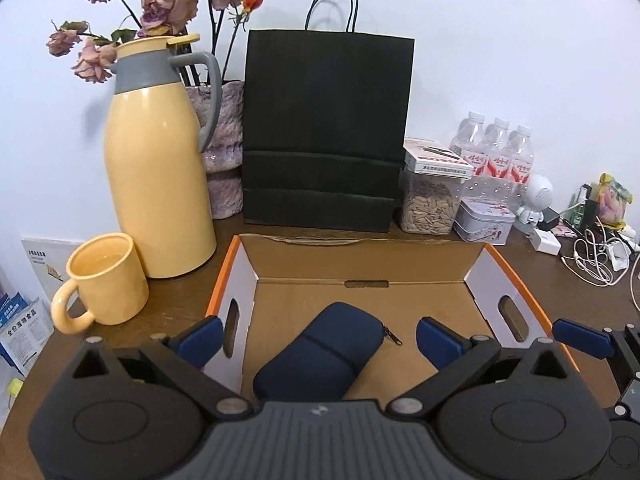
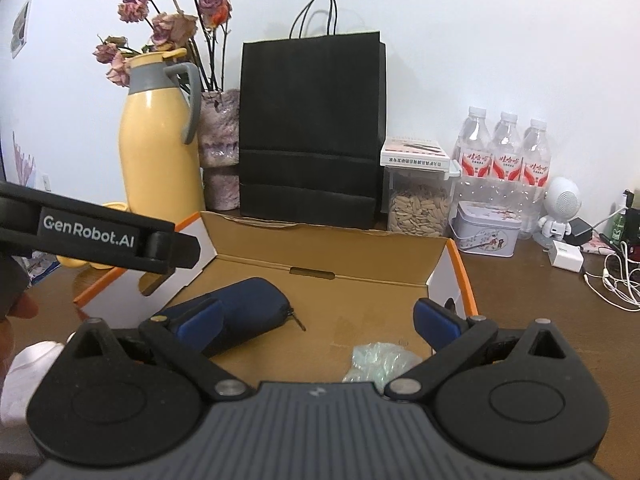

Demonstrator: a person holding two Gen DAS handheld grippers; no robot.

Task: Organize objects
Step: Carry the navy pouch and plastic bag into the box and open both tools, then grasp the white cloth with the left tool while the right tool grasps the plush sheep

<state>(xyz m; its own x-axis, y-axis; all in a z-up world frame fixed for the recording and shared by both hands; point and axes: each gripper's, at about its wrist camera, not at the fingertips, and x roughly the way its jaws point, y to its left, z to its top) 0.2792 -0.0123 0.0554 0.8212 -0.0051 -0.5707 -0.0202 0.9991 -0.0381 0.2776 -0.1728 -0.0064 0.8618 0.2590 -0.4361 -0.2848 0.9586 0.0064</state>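
Left wrist: my left gripper [image 1: 320,336] spread wide, empty, above cardboard box [image 1: 360,252]; navy pouch [image 1: 320,356] lies on box floor, between fingers

Right wrist: my right gripper [image 2: 316,322] also spread, empty; pouch at box's left side, crumpled plastic [image 2: 378,360] on box floor nearer right

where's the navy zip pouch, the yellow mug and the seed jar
navy zip pouch [image 1: 320,350], left wrist view, middle of its top face, inside the cardboard box
yellow mug [image 1: 106,280], left wrist view, outer wall below the rim
seed jar [image 2: 418,210], right wrist view, clear front wall showing seeds
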